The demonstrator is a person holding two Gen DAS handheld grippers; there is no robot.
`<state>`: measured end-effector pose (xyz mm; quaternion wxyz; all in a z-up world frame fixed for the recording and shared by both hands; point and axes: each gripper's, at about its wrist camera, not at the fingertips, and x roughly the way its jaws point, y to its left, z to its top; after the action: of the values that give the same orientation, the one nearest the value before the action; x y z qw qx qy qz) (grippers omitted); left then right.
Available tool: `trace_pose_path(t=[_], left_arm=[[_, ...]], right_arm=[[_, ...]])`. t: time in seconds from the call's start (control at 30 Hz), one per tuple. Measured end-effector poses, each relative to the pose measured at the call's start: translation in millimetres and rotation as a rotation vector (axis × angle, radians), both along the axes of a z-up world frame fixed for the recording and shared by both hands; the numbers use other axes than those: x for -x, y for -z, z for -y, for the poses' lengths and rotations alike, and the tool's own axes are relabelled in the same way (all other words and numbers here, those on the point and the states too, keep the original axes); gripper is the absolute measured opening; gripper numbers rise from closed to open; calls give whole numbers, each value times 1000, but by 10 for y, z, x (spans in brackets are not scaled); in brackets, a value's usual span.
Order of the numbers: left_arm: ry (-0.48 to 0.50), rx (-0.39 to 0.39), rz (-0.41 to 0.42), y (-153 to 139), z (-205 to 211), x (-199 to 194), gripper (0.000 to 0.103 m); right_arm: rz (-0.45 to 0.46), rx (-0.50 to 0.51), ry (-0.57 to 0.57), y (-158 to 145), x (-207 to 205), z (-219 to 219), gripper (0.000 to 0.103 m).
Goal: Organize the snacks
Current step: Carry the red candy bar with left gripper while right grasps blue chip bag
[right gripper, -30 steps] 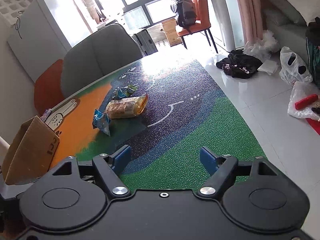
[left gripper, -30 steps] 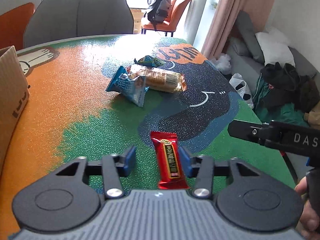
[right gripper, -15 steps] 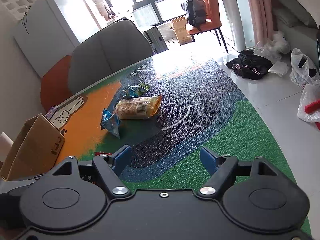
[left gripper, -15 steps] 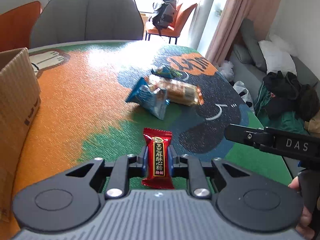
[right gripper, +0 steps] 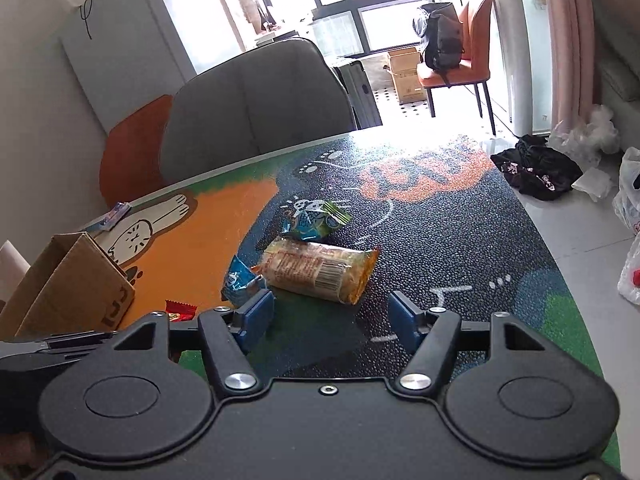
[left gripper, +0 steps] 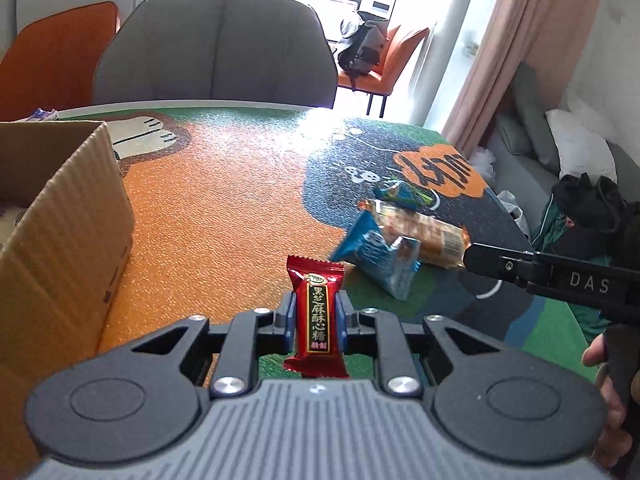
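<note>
one glossy red candy wrapper, gold lettering

Bright window backlight, glare on table, fisheye-bent edges

Lived-in home: dining table, upholstered chairs, sofa, curtain, fridge.

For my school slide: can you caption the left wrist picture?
Left hand-held gripper pinching a red candy beside the cardboard box.
</note>
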<state>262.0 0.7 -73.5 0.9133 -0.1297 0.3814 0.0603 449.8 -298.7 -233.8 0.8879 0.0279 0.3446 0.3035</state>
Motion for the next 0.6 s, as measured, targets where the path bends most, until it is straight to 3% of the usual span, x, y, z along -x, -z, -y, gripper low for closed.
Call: trace_pose_path(t=[0.2, 0.47, 0.6], left_arm=[[-17, 22, 1, 45, -119, -41, 19], [-47, 54, 4, 76, -248, -17, 19], [-54, 70, -2, 108, -284, -10, 19]], right_arm=[[-19, -15, -83, 14, -27, -281, 55], [-54, 7, -131, 135, -13, -660, 54], [-81, 11, -104, 237, -82, -726, 35]])
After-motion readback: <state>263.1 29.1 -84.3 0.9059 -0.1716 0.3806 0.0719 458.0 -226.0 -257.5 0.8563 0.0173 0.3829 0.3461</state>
